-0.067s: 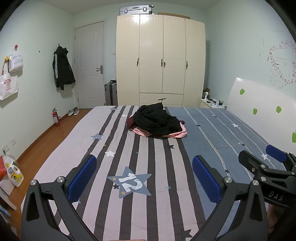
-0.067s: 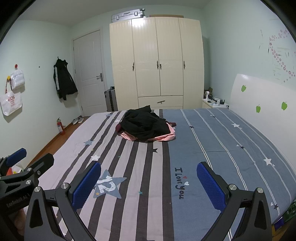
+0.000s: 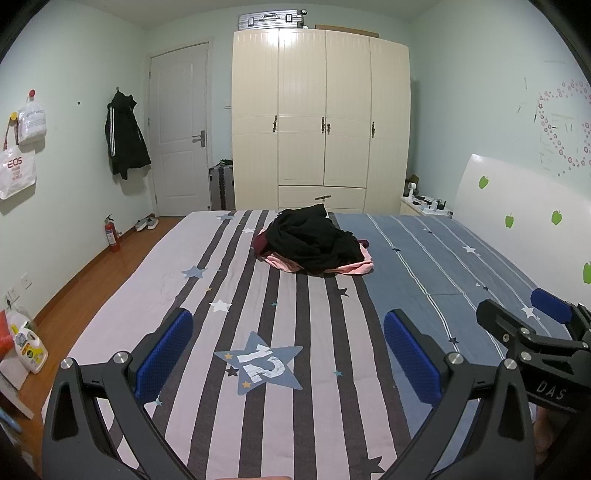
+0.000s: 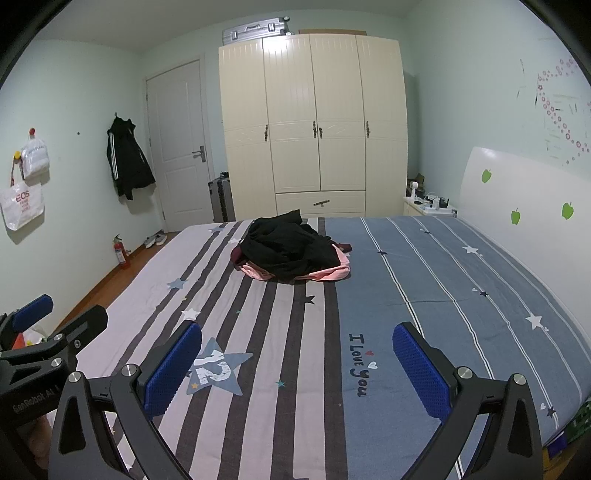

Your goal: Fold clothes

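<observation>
- Clothes pile (image 3: 314,243) sits on the far half of the bed (image 3: 424,266), roughly on the line where the striped grey-and-white side of the cover meets the blue side; a black garment lies on top, with pink fabric (image 4: 325,275) and a bit of dark red showing underneath.
- Left gripper (image 3: 288,350) hangs above the near part of the bed, its blue pads spread wide with nothing between them; below it lies a star patch (image 3: 262,365) printed with "12".
- Right gripper (image 4: 297,365) hangs beside it, jaws likewise fully apart and empty, over the seam between stripes and blue, near the words "I Love You" (image 4: 360,365).
- Both grippers are well apart from the pile, and each shows at the edge of the other's view.
- Cream wardrobe (image 3: 321,122) with four doors stands against the far wall, a silver suitcase (image 3: 271,19) lying on top.
- White door (image 3: 181,133) is to its left, shut, and a black jacket (image 3: 125,136) hangs on the wall beside it.
- Red fire extinguisher (image 3: 112,234) stands on the wooden floor by the left wall.
- White headboard (image 3: 517,221) with green apple stickers runs along the right.
</observation>
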